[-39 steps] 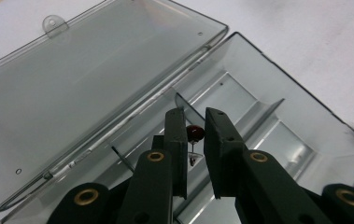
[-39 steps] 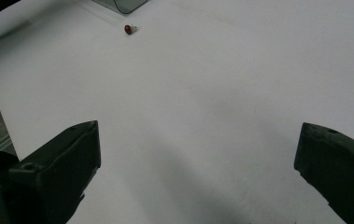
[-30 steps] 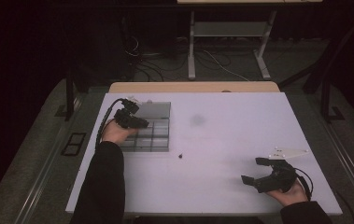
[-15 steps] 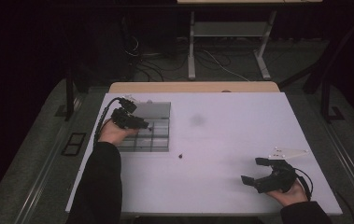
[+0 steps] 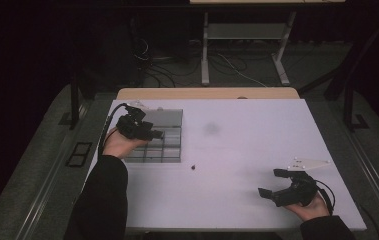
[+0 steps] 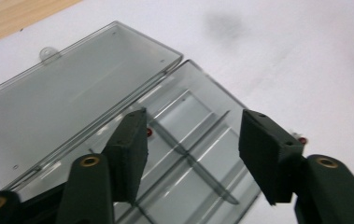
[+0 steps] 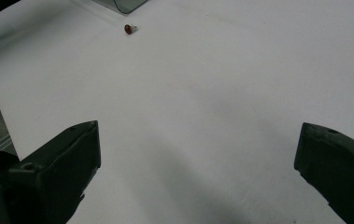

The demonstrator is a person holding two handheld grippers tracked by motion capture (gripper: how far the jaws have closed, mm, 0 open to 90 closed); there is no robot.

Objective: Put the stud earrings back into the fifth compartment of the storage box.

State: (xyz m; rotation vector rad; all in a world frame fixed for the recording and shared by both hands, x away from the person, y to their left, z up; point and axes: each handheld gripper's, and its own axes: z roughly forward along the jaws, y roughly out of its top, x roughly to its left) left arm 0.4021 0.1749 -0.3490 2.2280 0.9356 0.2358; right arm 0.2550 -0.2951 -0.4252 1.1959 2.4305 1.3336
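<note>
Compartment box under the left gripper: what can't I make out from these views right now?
- Compartment box, high view: the left gripper and hand cover its near-left cells; contents too small to tell.
- Left gripper view: the jaws, just opening with nothing between them, partly hide a small red piece in one cell; box cut off at the bottom edge.
- Loose red piece on the table: too small to identify.
</note>
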